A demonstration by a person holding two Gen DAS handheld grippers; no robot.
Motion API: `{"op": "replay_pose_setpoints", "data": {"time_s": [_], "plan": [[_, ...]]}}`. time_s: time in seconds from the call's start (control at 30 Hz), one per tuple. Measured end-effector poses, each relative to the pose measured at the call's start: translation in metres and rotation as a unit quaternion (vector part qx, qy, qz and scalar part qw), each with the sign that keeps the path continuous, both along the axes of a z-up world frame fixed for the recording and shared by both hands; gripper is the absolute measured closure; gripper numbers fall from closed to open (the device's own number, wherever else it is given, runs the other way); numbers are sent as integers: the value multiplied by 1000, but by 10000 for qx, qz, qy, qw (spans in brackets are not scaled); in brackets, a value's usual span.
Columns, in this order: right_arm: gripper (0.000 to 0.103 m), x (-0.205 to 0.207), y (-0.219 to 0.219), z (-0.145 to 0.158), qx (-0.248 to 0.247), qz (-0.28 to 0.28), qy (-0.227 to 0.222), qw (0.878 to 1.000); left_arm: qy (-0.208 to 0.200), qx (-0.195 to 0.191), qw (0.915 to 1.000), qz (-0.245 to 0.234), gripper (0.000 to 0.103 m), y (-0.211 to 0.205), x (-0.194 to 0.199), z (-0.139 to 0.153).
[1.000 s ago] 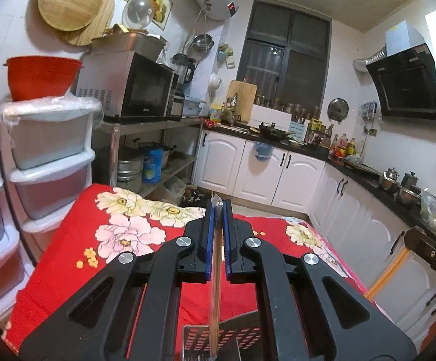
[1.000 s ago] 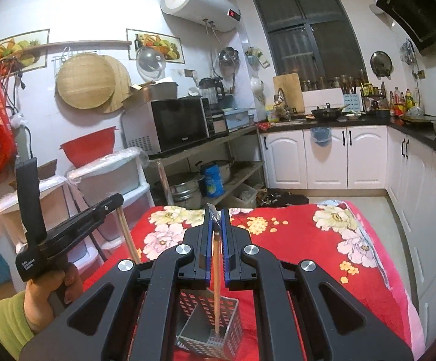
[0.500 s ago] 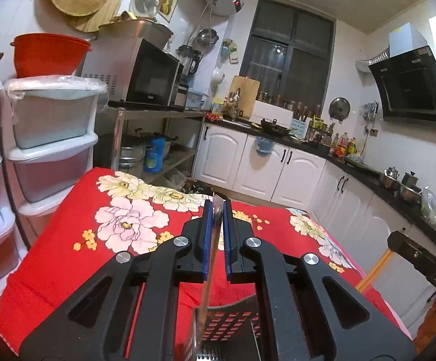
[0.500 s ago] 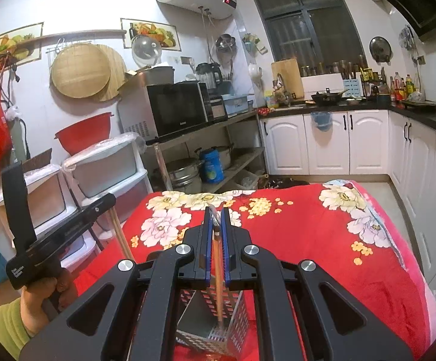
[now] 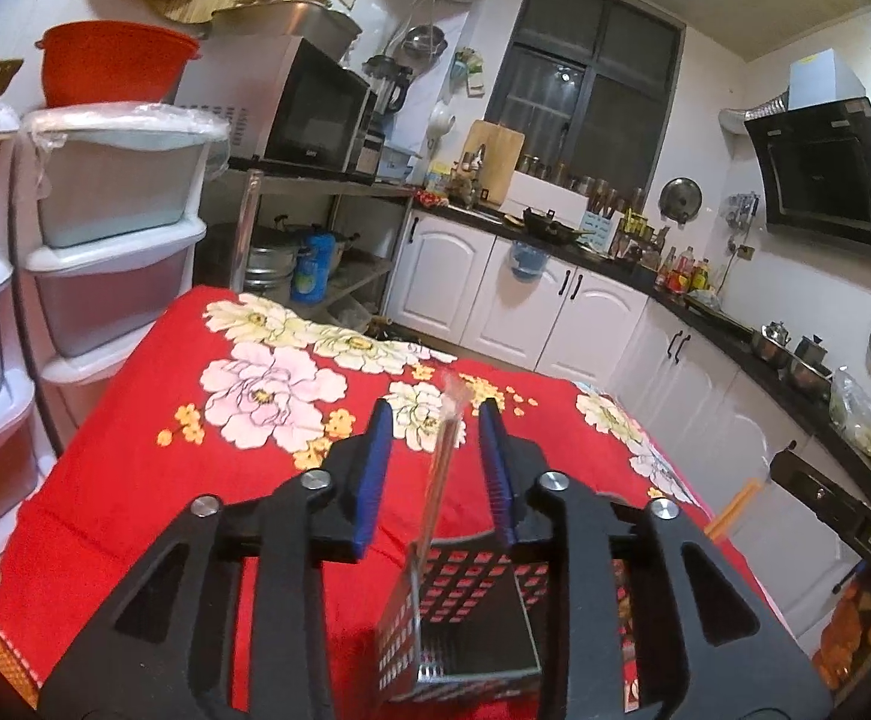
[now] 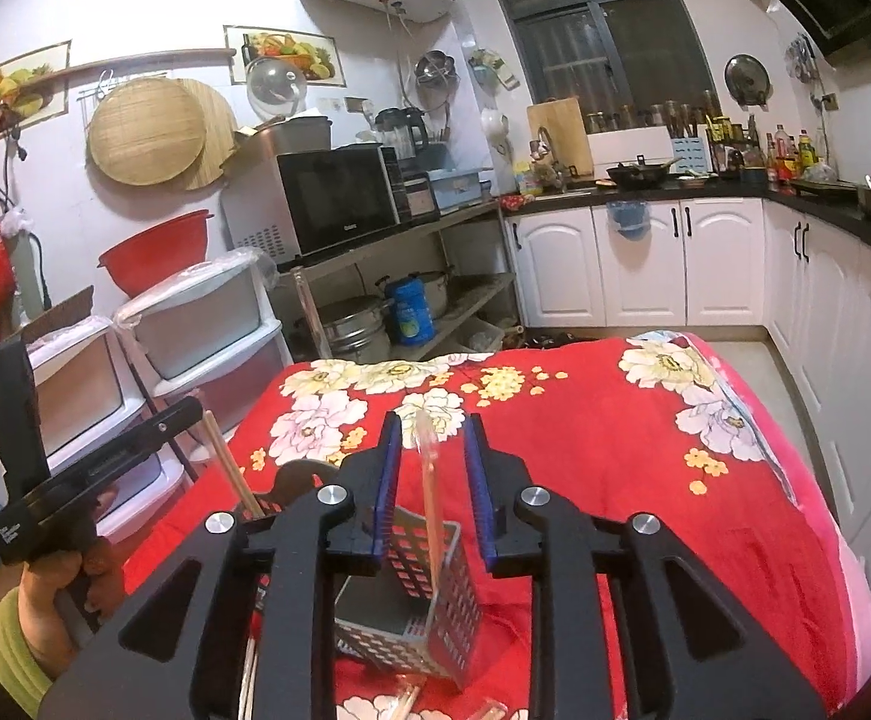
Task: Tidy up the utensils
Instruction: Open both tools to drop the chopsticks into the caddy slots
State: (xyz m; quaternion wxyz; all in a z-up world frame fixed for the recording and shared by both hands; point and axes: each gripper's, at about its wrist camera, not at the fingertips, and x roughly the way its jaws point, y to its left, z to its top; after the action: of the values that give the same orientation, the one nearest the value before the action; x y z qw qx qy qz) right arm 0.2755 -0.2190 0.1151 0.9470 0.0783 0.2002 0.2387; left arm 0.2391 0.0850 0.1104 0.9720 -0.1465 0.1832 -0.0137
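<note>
left wrist | left gripper (image 5: 435, 450) and right gripper (image 6: 432, 456) now open, chopsticks (image 6: 429, 480) freed

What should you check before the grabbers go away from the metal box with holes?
1. Left gripper open: ok.
2. Right gripper open: ok.
3. Clear-wrapped chopsticks free of the left fingers: ok, gaps on both sides.
4. Wrapped chopsticks between the right fingers standing inside the perforated metal holder: ok.
5. Holder upright on the red flowered cloth: cannot tell, it looks tilted.
6. Loose chopsticks beside the holder put away: not ok.
</note>
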Motion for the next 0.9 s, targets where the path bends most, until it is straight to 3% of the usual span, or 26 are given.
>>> {"op": "replay_pose_setpoints", "data": {"time_s": [0.07, 0.27, 0.53, 0.83, 0.9], "plan": [[70, -2, -2, -1, 1, -7, 25, 10000, 52, -32, 10000, -17, 74, 2, -4, -2], [62, -12, -6, -7, -37, -18, 100, 9999, 223, -199, 9995, -88, 57, 8, -17, -11], [57, -27, -11, -19, -151, -2, 183, 9997, 391, -367, 9984, -193, 32, 11, -33, -24], [52, -49, -12, -34, -295, 93, 317, 9990, 469, -318, 9979, -296, 12, 8, -57, -37], [51, -55, -11, -38, -338, 132, 351, 9987, 499, -315, 9978, -298, 12, 7, -63, -40]]}}
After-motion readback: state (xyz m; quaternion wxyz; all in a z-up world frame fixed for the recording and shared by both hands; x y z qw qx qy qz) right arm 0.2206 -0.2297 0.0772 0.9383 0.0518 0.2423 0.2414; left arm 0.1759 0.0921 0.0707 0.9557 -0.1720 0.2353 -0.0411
